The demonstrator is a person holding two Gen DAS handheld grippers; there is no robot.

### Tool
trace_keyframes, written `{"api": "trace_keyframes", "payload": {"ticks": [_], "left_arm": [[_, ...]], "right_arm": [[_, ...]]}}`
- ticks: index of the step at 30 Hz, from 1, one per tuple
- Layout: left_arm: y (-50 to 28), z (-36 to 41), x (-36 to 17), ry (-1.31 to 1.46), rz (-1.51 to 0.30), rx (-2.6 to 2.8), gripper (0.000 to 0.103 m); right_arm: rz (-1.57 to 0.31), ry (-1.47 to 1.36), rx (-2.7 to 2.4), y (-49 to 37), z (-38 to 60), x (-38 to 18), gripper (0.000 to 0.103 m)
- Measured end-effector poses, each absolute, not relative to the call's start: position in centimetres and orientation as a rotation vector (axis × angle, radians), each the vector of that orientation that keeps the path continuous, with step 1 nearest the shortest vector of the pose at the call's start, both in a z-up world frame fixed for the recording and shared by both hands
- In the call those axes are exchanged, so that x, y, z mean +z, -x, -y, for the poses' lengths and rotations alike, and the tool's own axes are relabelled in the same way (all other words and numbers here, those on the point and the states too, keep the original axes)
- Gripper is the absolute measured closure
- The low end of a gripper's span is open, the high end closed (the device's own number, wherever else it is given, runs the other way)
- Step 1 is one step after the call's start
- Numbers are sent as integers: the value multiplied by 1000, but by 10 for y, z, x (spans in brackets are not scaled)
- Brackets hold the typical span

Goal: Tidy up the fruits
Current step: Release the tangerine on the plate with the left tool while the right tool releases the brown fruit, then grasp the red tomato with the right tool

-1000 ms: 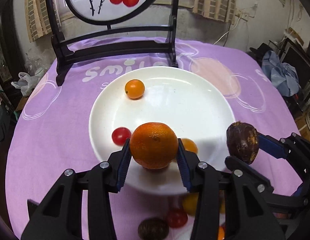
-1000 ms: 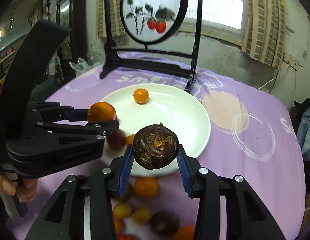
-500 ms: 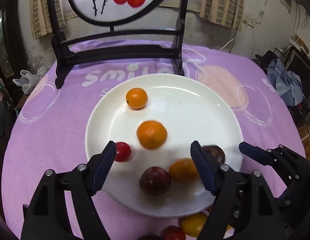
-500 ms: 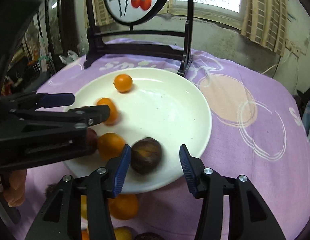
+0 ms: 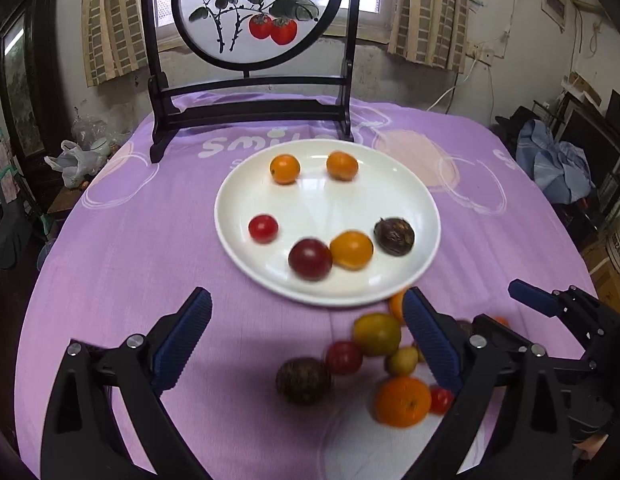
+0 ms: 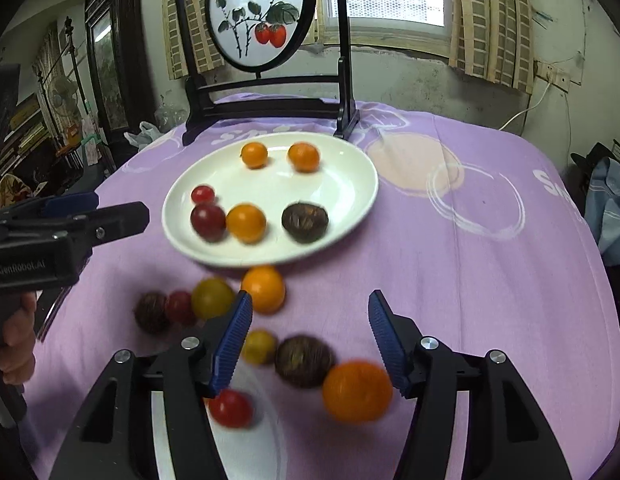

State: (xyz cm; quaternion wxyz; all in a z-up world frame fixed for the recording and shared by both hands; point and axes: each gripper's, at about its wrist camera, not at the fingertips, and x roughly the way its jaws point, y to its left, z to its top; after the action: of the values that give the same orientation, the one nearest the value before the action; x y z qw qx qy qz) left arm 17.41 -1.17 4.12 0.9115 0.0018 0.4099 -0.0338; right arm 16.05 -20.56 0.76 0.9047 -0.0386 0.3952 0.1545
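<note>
1. Left gripper (image 5: 306,344), lower frame of the left wrist view: jaws wide and still opening, nothing between the pads; only purple cloth and loose fruit lie beyond them. Its bases are cut off by the bottom edge.
2. Right gripper (image 6: 310,340), lower frame of the right wrist view: jaws parted and opening, gripping nothing. Fruit on the cloth shows through the gap, not touched by the pads.
3. Hard to make out: the loose fruit (image 6: 266,288) at lower centre is motion-blurred in both views. Several pieces are partly covered by the gripper fingers, so no reliable count is possible. A pale surface under the fruit at the bottom edge cannot be identified.
4. Cut off: a person's hand (image 6: 14,344) on the left gripper's handle shows only partly at the left edge of the right wrist view.
5. Container: white plate (image 5: 389,184), centre frame on the purple tablecloth (image 5: 130,248). It holds six pieces:
   - two small orange fruits (image 5: 285,169) side by side at the far rim;
   - a red cherry tomato (image 5: 263,229) at left, apart from the rest;
   - a dark red fruit (image 5: 310,260) touching an orange fruit (image 5: 351,250) near the front;
   - a brown wrinkled fruit (image 5: 393,237) at right, just beside the orange one.
6. Behind the plate, upper centre: a dark wooden stand with a round painted screen (image 5: 258,12).
</note>
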Motion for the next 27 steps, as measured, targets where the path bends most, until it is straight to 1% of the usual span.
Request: {"api": "trace_keyframes", "payload": {"ticks": [7, 9, 12, 18, 21, 22, 25, 27], "left_arm": [[-134, -2, 20, 16, -852, -37, 8], [-127, -4, 10, -2, -854, -36, 8], [-123, -12, -1, 1, -846, -30, 8], [-125, -26, 0, 28, -797, -35, 8], [-127, -32, -7, 53, -807, -45, 8], [-129, -33, -10, 58, -827, -44, 8], [-131, -37, -17, 85, -869, -43, 8], [-131, -36, -18, 88, -876, -48, 8]], "right_arm": [[-835, 93, 334, -116, 206, -3, 41], [-842, 112, 335, -107, 204, -8, 38], [-884, 161, 348, -98, 194, -21, 37], [-963, 250, 366, -99, 171, -45, 37], [-977, 216, 365, -109, 169, -47, 37], [-976, 215, 365, -111, 168, -47, 38], [-970, 213, 370, -114, 164, -47, 43], [-964, 199, 364, -117, 165, -46, 51]]}}
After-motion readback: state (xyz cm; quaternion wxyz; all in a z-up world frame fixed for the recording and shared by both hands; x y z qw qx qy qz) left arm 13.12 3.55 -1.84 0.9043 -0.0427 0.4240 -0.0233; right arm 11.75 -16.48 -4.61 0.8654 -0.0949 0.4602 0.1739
